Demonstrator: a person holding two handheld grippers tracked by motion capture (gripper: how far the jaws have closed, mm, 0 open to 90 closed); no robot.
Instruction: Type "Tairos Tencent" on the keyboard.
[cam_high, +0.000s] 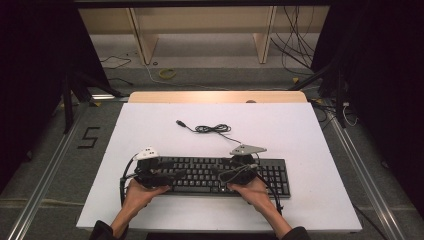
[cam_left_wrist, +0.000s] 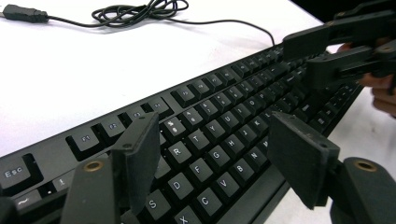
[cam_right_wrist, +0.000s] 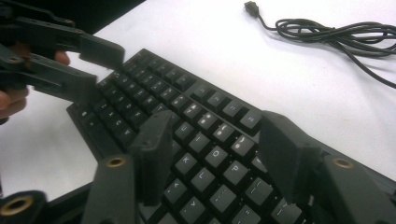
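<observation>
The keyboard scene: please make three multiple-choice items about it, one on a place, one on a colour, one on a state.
1. Where does the coiled cable lie?
A. on the white table behind the keyboard
B. on top of the keys
C. on the floor

2. What colour is the keyboard?
A. white
B. black
C. red

3. How do the fingers of the left gripper stand?
A. pressed shut on the cable
C. apart above the keys
B. clamped on the USB plug

Answers: 1 A, the high view shows the cable on the table beyond the keyboard. 2 B, its body and keys are black. 3 C, the left gripper view shows keys between the spread fingers.
</observation>
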